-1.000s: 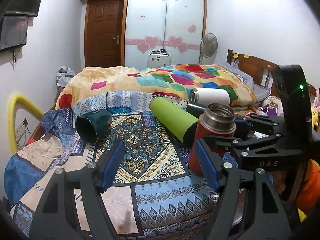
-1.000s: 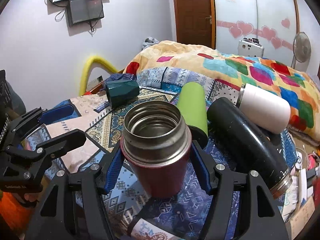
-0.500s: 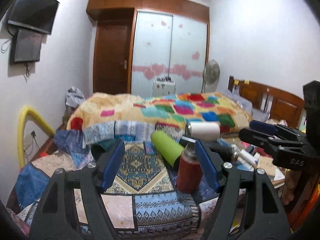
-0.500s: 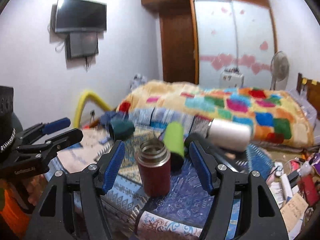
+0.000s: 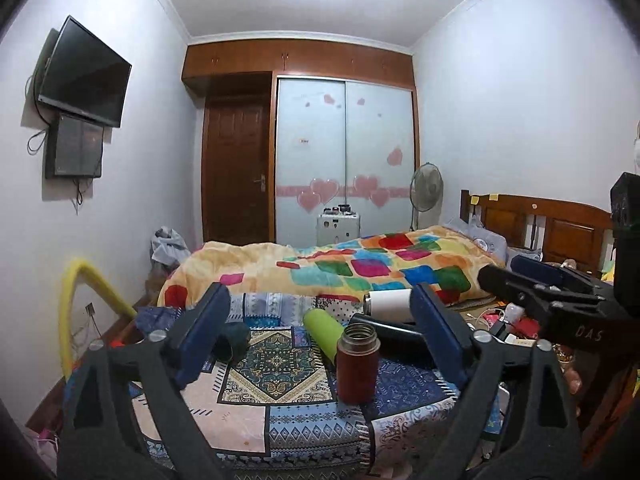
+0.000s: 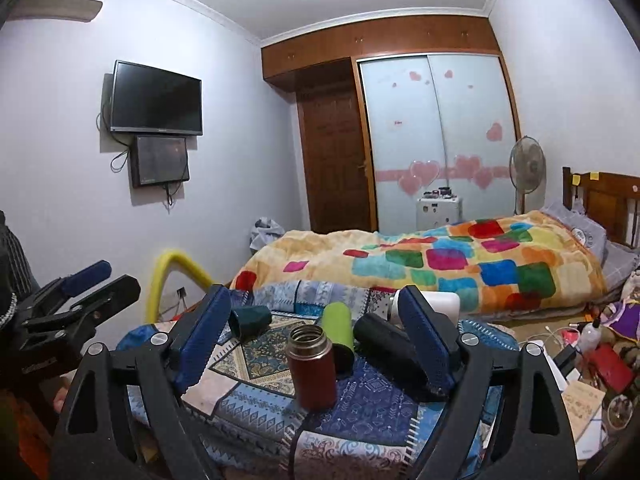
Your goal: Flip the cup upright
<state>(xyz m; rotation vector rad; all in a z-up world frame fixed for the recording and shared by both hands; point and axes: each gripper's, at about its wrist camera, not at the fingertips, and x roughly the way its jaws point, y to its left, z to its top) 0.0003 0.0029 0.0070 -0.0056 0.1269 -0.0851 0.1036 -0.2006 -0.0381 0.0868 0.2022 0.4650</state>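
A red metal cup (image 5: 357,364) stands upright, mouth up, on the patterned cloth (image 5: 280,416); it also shows in the right wrist view (image 6: 313,366). My left gripper (image 5: 320,340) is open and empty, held back from the cloth. My right gripper (image 6: 316,340) is open and empty, well back from the red cup. A dark green cup (image 6: 250,320) lies on its side at the back left, also seen in the left wrist view (image 5: 236,340). A lime green bottle (image 6: 338,330), a black bottle (image 6: 384,346) and a white bottle (image 6: 444,304) lie on their sides behind the red cup.
A bed with a colourful quilt (image 6: 440,264) lies behind the cloth. A yellow tube (image 6: 176,276) arches at the left. Clutter (image 6: 592,356) covers the right side. The other gripper shows at the right edge of the left wrist view (image 5: 560,304).
My right gripper has let go of the red cup, which stands upright. Both grippers have pulled back and up, away from the cloth.
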